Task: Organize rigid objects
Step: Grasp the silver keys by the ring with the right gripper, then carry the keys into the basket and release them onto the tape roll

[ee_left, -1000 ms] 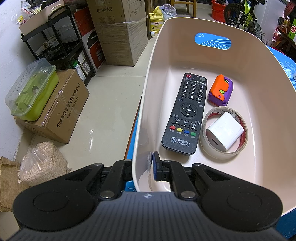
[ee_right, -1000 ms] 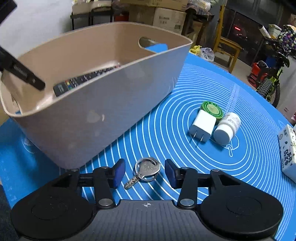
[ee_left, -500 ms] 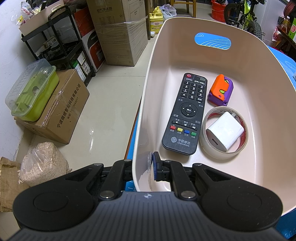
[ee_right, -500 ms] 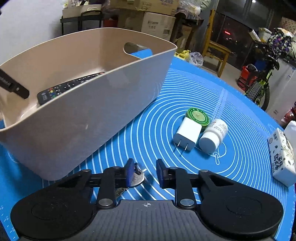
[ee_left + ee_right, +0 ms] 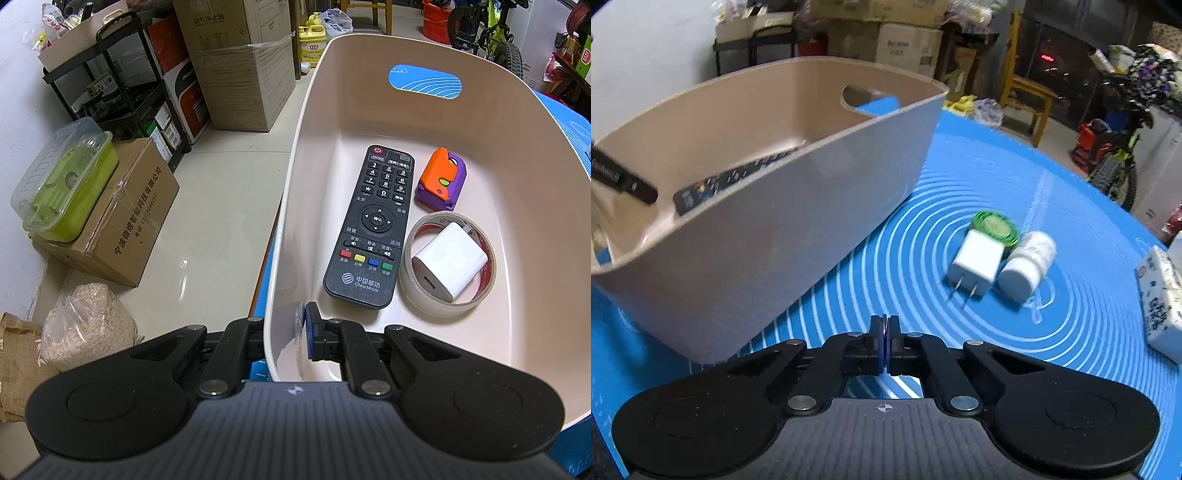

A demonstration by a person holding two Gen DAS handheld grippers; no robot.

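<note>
The beige basket (image 5: 517, 206) holds a black remote (image 5: 373, 225), an orange and purple toy (image 5: 441, 181) and a tape roll (image 5: 417, 295) with a white charger (image 5: 448, 258) lying in it. My left gripper (image 5: 284, 332) is shut on the basket's near wall, one finger inside and one outside. In the right wrist view my right gripper (image 5: 885, 332) hangs over the blue mat (image 5: 960, 184) beside the basket (image 5: 775, 240). Its jaws are closing tight, and the pads press on the silver key (image 5: 884, 326), of which only a thin edge shows.
On the mat to the right lie a white plug charger (image 5: 979, 260), a green round tin (image 5: 995, 223), a white bottle (image 5: 1027, 266) on its side and a tissue pack (image 5: 1160, 302). Cardboard boxes (image 5: 122, 218) and a shelf stand on the floor left of the table.
The right gripper's jaws closed from wide apart onto the key that lay between them, and the view rose slightly. The left gripper and the basket kept still.
</note>
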